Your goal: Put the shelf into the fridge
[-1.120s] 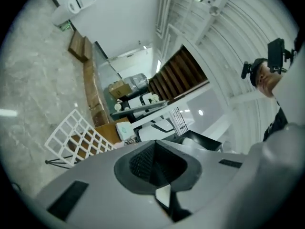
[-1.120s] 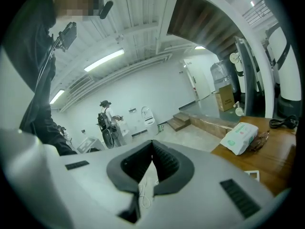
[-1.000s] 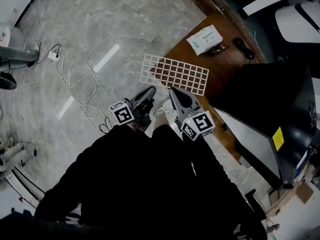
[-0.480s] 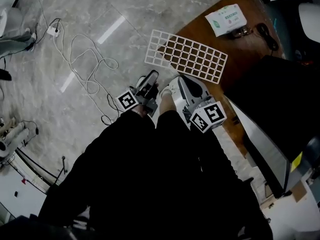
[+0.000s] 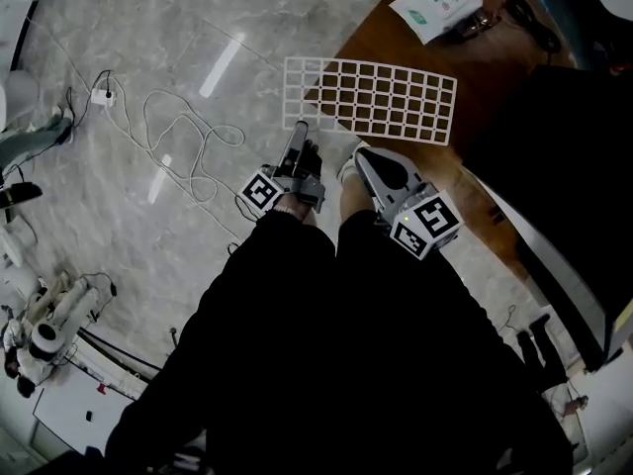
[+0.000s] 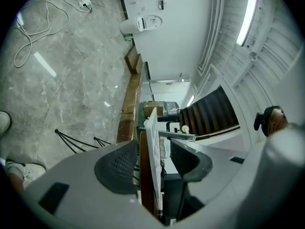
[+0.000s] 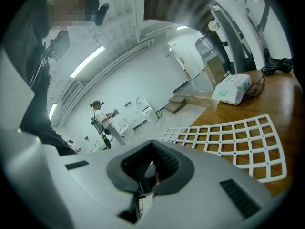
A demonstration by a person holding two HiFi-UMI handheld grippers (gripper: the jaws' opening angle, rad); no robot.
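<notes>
**Shelf edge stood between the left jaws, not yet pinched**

The flat white plastic grid shelf (image 5: 381, 100) lay on the brown wooden table (image 5: 406, 40). Its long axis ran across us, and its near left corner jutted past the table's edge over the grey marble floor (image 5: 178, 57). Our left gripper (image 5: 298, 139) was the nearer one, at that corner. Our right gripper (image 5: 358, 156) sat just short of the near long edge.

In the head view the left jaws showed side-on, and we could not read their gap. The left gripper view settled it. The jaws had just been opening and stood spread, with the shelf edge-on between them and neither pad pressing it. The right gripper view showed its jaws pressed together on nothing, with the shelf lying ahead and to the right.

We judged the black cabinet (image 5: 564, 117) on the right to be the fridge, so the shelf would have to travel that way.
</notes>
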